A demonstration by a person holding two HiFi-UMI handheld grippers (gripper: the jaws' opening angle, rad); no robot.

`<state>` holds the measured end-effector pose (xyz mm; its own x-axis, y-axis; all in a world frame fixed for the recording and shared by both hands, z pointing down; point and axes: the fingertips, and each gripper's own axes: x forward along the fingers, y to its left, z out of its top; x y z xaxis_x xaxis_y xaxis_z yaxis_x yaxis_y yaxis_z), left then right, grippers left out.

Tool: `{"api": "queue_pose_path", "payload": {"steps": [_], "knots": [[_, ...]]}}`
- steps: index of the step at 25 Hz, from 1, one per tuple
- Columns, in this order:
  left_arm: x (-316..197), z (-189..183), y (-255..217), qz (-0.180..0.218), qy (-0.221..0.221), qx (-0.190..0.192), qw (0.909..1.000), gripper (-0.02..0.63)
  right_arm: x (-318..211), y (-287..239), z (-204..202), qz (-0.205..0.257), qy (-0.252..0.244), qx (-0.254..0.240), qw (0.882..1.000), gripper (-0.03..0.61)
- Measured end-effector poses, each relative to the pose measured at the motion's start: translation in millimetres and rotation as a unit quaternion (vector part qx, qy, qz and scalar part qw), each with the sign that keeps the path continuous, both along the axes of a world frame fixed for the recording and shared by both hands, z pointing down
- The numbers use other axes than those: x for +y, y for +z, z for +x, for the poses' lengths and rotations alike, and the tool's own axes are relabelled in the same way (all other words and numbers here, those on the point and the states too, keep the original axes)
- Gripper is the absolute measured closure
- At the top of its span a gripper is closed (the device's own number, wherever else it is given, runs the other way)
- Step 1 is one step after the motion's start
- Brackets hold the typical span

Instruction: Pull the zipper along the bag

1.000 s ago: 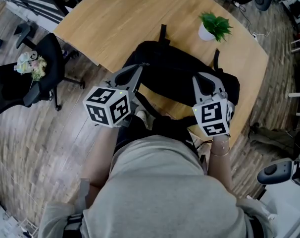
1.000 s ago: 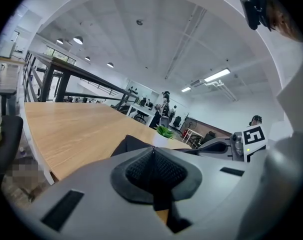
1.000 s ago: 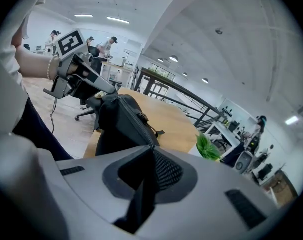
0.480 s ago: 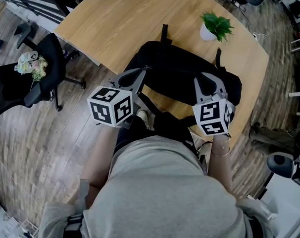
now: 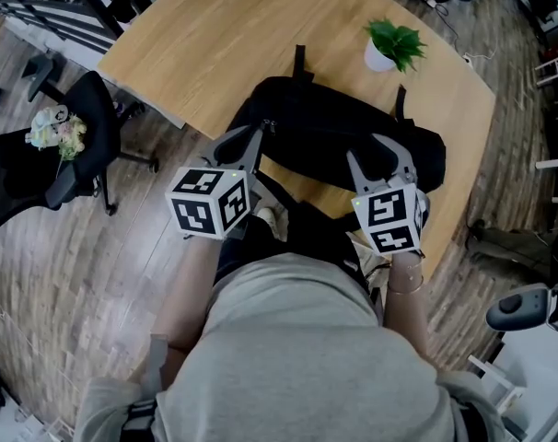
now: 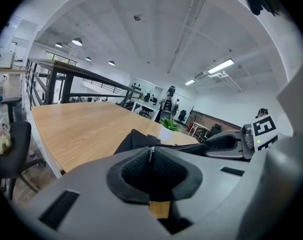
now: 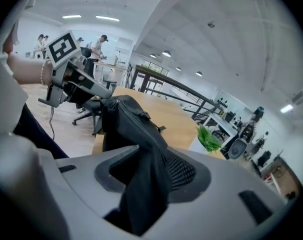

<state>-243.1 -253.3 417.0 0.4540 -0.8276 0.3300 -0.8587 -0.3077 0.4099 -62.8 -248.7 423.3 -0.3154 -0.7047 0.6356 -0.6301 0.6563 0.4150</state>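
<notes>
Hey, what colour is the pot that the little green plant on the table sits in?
White. The pot shows best in the head view, beyond the black bag.

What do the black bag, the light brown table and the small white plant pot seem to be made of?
Black bag: woven fabric, likely nylon; matte, and it folds softly.
Light brown table: wood or wood-look laminate; grain lines on a smooth satin top.
White pot: perhaps ceramic or plastic; it is smooth, but too small to tell.
</notes>
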Motion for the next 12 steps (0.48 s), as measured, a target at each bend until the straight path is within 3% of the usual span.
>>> {"api": "queue_pose_path", "payload": {"steps": [4,8,10,12], "knots": [[3.7,6.0,-6.9,0.010,0.014,-0.004,0.9998,0.592,8.0,-11.1,-10.2,-0.012,0.005,-0.081,0.997,0.391],[8.6,13.7,-14.2,0.021,0.031,-0.016,0.9992,0.591,12.7,-28.8,-14.3,-0.015,0.031,-0.208,0.977,0.370],[11.4,18.1,-17.3,0.025,0.041,-0.013,0.9988,0.591,15.1,-32.7,-16.1,-0.020,0.042,-0.249,0.967,0.387],[15.1,26.7,-20.3,0.029,0.063,0.001,0.9976,0.591,18.4,-29.4,-18.5,-0.036,0.046,-0.271,0.961,0.464]]}}
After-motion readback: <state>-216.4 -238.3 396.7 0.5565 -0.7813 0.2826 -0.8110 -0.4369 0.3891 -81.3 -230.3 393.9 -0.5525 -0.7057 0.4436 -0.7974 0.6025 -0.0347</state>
